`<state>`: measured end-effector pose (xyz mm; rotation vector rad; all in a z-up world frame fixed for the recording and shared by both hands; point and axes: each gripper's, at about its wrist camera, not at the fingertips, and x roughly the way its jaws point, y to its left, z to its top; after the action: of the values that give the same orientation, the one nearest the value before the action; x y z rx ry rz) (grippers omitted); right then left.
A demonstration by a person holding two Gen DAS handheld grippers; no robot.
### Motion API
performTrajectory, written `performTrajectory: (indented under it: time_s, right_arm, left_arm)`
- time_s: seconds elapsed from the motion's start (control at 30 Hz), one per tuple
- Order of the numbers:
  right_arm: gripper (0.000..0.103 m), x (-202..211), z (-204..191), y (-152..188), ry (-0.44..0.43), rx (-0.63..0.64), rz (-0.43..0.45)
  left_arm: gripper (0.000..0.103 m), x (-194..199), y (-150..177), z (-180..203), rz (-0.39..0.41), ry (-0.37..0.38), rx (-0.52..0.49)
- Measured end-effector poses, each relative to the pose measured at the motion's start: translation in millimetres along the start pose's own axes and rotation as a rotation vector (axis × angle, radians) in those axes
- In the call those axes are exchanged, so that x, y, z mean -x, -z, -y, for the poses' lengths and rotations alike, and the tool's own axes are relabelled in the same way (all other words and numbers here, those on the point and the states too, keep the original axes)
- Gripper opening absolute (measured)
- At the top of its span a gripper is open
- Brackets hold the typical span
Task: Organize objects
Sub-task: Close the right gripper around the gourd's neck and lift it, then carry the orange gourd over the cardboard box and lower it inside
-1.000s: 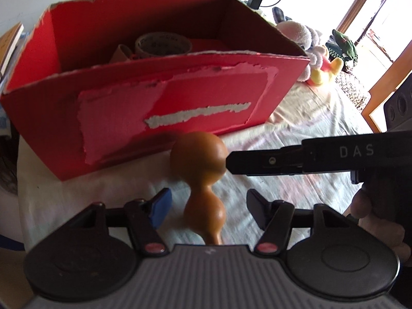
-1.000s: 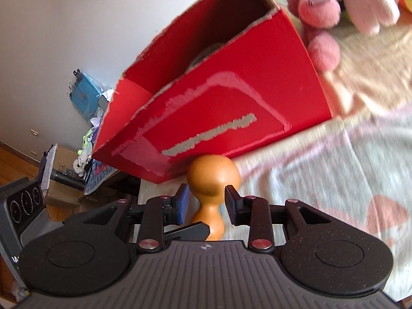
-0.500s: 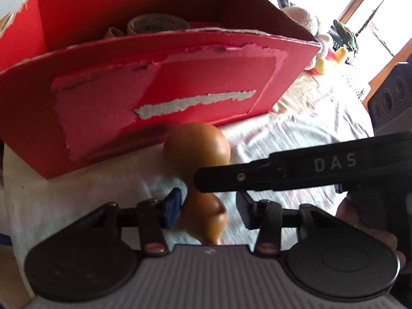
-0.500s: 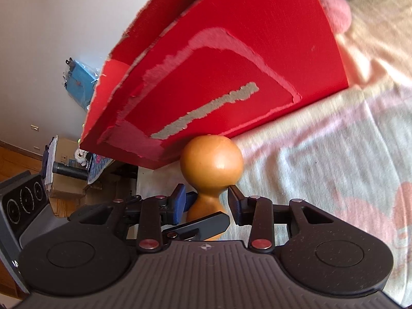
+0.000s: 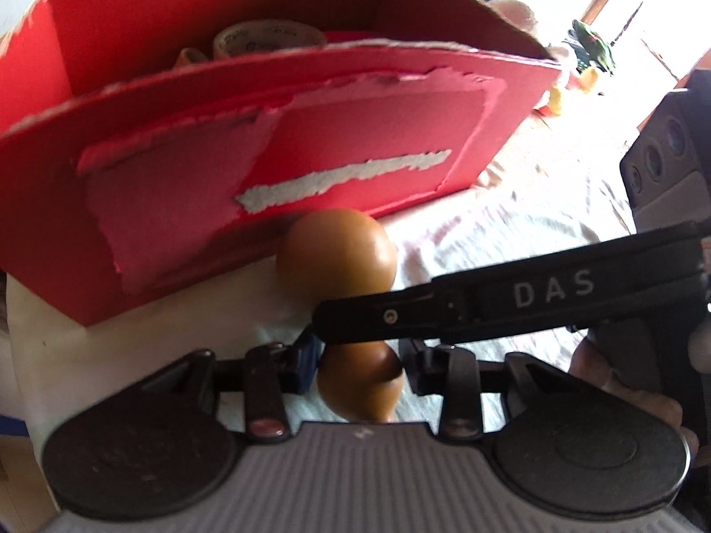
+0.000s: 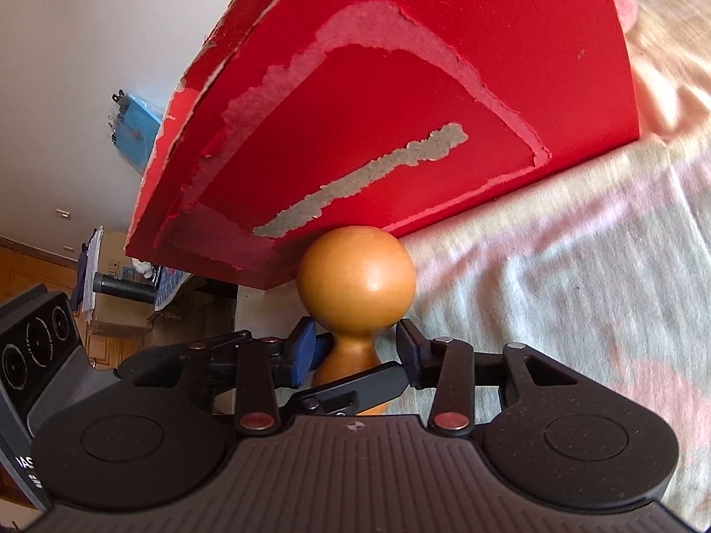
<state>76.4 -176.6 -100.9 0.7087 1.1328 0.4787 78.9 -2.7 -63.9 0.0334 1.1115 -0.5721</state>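
While both tongs converge on the same object, the step in hand reads as taking hold of the gourd (image 6: 355, 286) for transfer into the red box (image 5: 284, 102).

Left tongs (image 5: 357, 364): fingers sit at either side of the gourd's lower bulb, apparently touching or nearly so; motion blur prevents saying whether they are clenched on it. Cannot tell.

Right tongs (image 6: 355, 351): fingers bracket the narrow waist of the gourd, with a slight gap visible at each side; judged released, not yet gripping. One right finger crosses the left view as a black bar in front of the gourd's waist.

Gourd: brown-orange, two bulbs, upright on a pale cloth (image 6: 555, 266) with faint pink pattern, directly ahead of both tongs and just in front of the box's near wall, possibly touching it.

Red box: beyond the gourd, open-topped, outer face torn where a label was peeled. A tape roll (image 5: 266, 37) lies inside, beyond the near wall.

Next move, as judged: one pair closes firmly on the waist, the other backs off, then lift clear over the near wall. Round, smooth surface may slip.

Writing: "DAS" in white on the right finger bar (image 5: 553, 288). Print on the tape roll is unreadable.
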Motion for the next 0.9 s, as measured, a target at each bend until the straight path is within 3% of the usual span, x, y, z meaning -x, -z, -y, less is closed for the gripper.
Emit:
performTrajectory:
  time_s: [0.17, 0.53, 0.77, 0.9]
  right_arm:
    - [0.036, 17, 8, -2, -0.024, -0.034, 0.022]
    - [0.033, 91, 18, 10, -0.026, -0.065, 0.173]
    - [0.031, 132, -2, 6, -0.033, 0.021, 0.290]
    - [0.030, 141, -22, -12, -0.068, 0.093, 0.336]
  left_arm:
    - [0.039, 8, -7, 12, 0.012, 0.033, -0.087]
    - [0.039, 33, -32, 50, 0.064, 0.220, -0.281]
    - [0.039, 66, -50, 70, 0.171, 0.294, -0.337]
    - [0.039, 89, -62, 73, 0.266, 0.276, -0.343]
